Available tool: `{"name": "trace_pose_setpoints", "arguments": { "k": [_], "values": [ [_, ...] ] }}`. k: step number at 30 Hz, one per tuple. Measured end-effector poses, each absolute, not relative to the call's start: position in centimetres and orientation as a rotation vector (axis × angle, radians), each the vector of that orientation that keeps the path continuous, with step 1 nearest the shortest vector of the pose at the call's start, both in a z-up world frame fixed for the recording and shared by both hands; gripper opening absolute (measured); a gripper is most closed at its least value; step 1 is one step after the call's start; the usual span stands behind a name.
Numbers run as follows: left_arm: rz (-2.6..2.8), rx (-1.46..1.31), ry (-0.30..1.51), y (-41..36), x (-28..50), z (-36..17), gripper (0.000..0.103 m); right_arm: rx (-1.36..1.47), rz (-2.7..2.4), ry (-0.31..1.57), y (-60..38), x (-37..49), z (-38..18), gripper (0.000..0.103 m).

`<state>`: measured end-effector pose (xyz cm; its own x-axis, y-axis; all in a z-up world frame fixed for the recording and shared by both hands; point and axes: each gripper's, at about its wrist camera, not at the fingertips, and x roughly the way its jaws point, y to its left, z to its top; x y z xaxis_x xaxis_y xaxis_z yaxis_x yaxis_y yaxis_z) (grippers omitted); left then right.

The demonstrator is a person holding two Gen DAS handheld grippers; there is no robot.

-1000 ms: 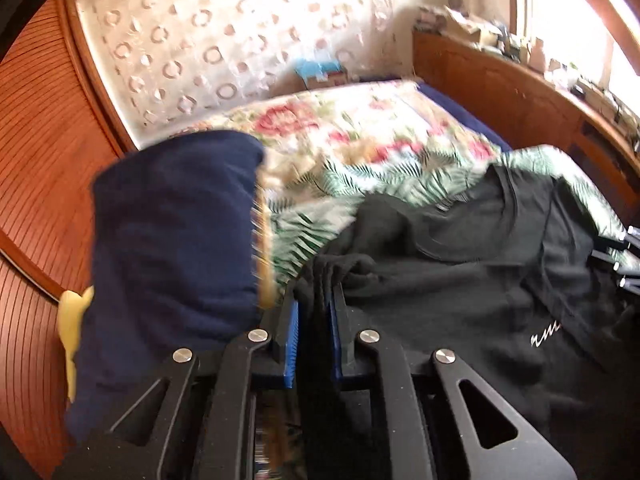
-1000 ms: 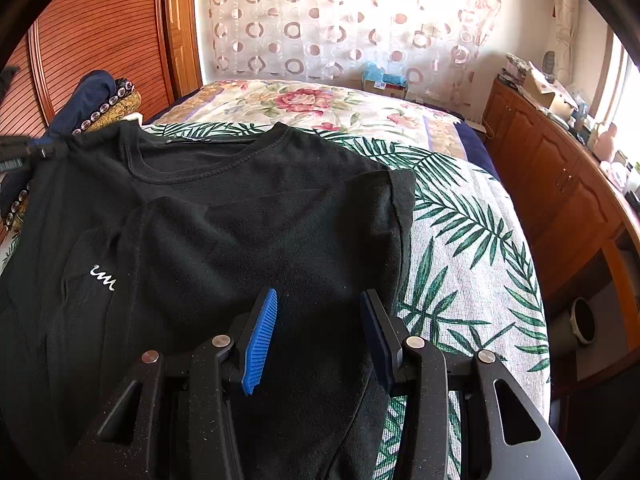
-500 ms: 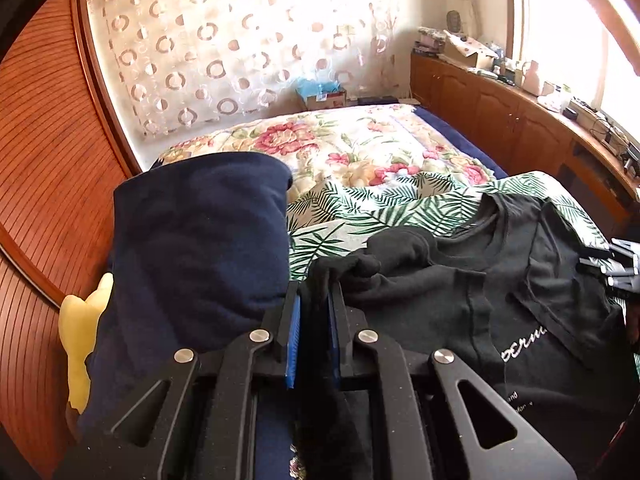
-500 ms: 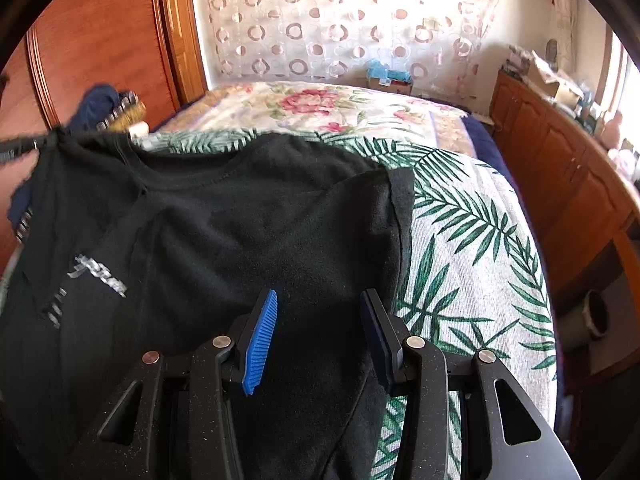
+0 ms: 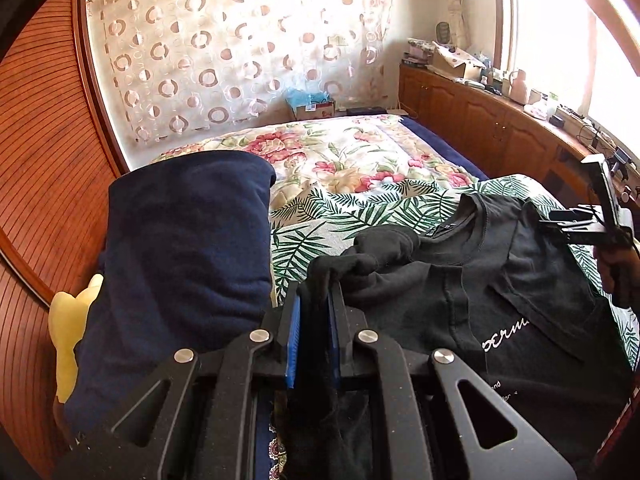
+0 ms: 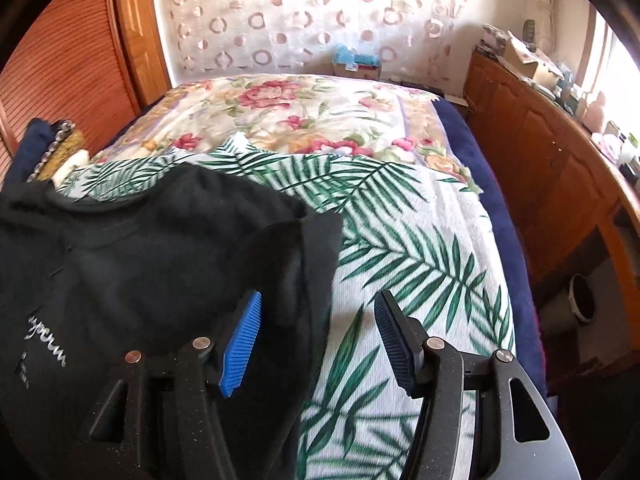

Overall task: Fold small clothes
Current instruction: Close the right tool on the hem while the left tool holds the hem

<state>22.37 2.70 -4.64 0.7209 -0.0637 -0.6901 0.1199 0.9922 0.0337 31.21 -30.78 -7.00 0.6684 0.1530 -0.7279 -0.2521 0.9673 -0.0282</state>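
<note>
**Left tongs pinching black T-shirt; right tongs spread over its sleeve edge**

Left wrist view: left gripper (image 5: pixel 314 324) at bottom centre of the frame, blue pads pressed together on a bunched fold of the black T-shirt (image 5: pixel 500 292). Cloth runs between the pads and hangs down behind them. The shirt fills the lower right of the frame, neckline toward upper right, white script lettering at right centre. It lies on the palm-leaf cover (image 5: pixel 320 216) of the bed. A folded navy blanket (image 5: pixel 180 248) stands at left centre, just beside the gripper, with a yellow item (image 5: pixel 68 320) at its lower left edge. The right gripper's body shows at the right edge of this frame, over the far side of the shirt.

Right wrist view: right gripper (image 6: pixel 316 336) at bottom centre, fingers spread wide, nothing between them. Left blue pad (image 6: pixel 240 344) sits over the black T-shirt (image 6: pixel 160 264); the right finger is over bare palm-leaf cover (image 6: pixel 420 240). The shirt occupies the left half of the frame, sleeve hem at centre. Floral bedspread (image 6: pixel 300 108) in the upper centre; wooden cabinets (image 6: pixel 540 152) along the right
</note>
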Motion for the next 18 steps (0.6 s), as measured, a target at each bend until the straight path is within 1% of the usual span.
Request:
{"name": "trace_pose_setpoints", "arguments": {
  "k": [11, 12, 13, 14, 15, 16, 17, 18],
  "values": [
    [-0.098, 0.09, 0.755, 2.8, 22.0, -4.7, 0.013, -0.099, 0.201, 0.794, -29.8, 33.1, -7.2, 0.06],
    [-0.098, 0.089, 0.755, 2.8, 22.0, -4.7, 0.013, -0.1, 0.203, 0.793, -29.6, 33.0, -7.3, 0.059],
    [-0.099, 0.088, 0.754, 2.8, 22.0, -4.7, 0.013, -0.105, 0.209, 0.791, -29.4, 33.0, -7.4, 0.055],
    [-0.101, 0.087, 0.754, 2.8, 22.0, -4.7, 0.013, -0.109, 0.221, 0.786, -29.4, 32.7, -7.4, 0.046],
    [-0.107, 0.085, 0.751, 2.8, 21.9, -4.7, 0.013, -0.113, 0.238, 0.782, -29.2, 32.6, -7.3, 0.027],
    [-0.111, 0.082, 0.741, 2.8, 21.6, -4.6, 0.012, -0.116, 0.269, 0.779, -28.9, 32.5, -7.3, 0.015],
    [-0.112, 0.08, 0.732, 2.7, 21.3, -4.5, 0.011, -0.119, 0.298, 0.771, -28.5, 32.4, -7.2, 0.006],
    [-0.119, 0.076, 0.712, 2.7, 20.8, -4.2, 0.011, -0.129, 0.331, 0.733, -28.1, 31.6, -6.8, 0.005]
  ]
}}
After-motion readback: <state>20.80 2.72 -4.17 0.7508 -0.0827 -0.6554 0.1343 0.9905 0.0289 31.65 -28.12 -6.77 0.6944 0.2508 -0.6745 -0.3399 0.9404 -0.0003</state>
